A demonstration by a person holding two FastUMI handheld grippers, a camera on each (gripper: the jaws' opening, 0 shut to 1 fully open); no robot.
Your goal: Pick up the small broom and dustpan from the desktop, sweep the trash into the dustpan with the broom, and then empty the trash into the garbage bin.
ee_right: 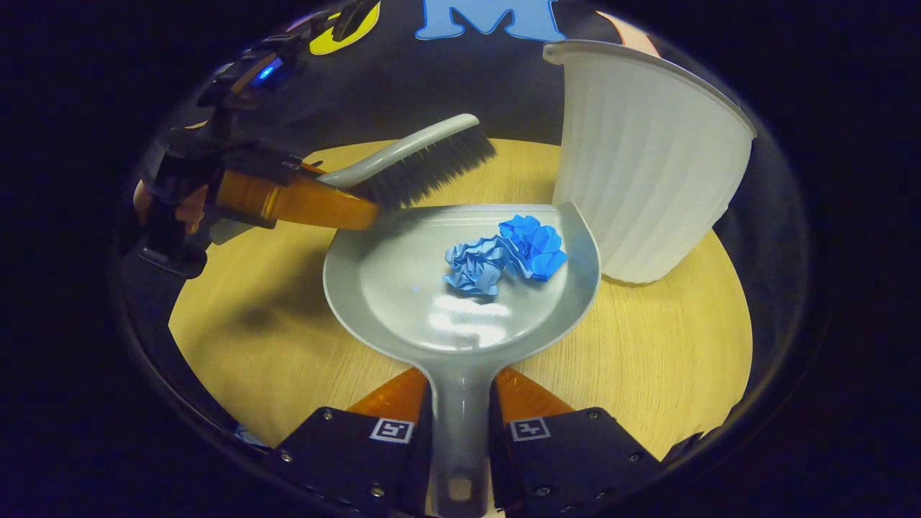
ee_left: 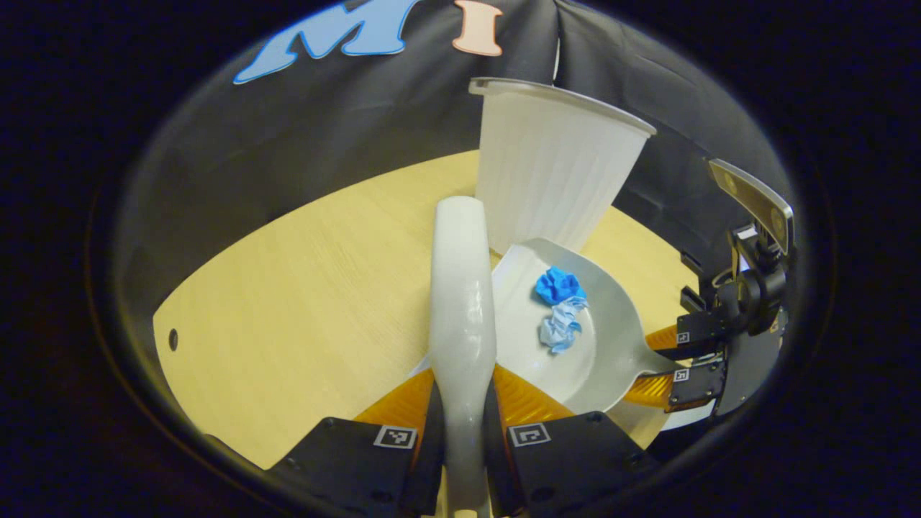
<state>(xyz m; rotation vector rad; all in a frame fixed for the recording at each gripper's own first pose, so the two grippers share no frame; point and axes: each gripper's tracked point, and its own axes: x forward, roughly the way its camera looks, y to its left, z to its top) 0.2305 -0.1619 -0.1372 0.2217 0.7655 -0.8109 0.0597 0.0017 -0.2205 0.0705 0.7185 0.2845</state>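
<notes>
Right gripper view shows my broom's point(ee_right: 421, 162) dark bristles; the left gripper view shows its pale back. My left gripper point(ee_left: 464, 421) pinches the broom; my right gripper point(ee_right: 460, 424) pinches the dustpan point(ee_right: 403, 288), holding blue paper wads point(ee_right: 507, 252) near the white bin point(ee_right: 647, 165).

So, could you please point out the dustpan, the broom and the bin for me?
dustpan point(ee_right: 403, 288): right gripper view, bare part of its tray.
broom point(ee_right: 432, 167): right gripper view, on the dark bristles.
bin point(ee_right: 647, 180): right gripper view, on its ribbed white wall.
</notes>
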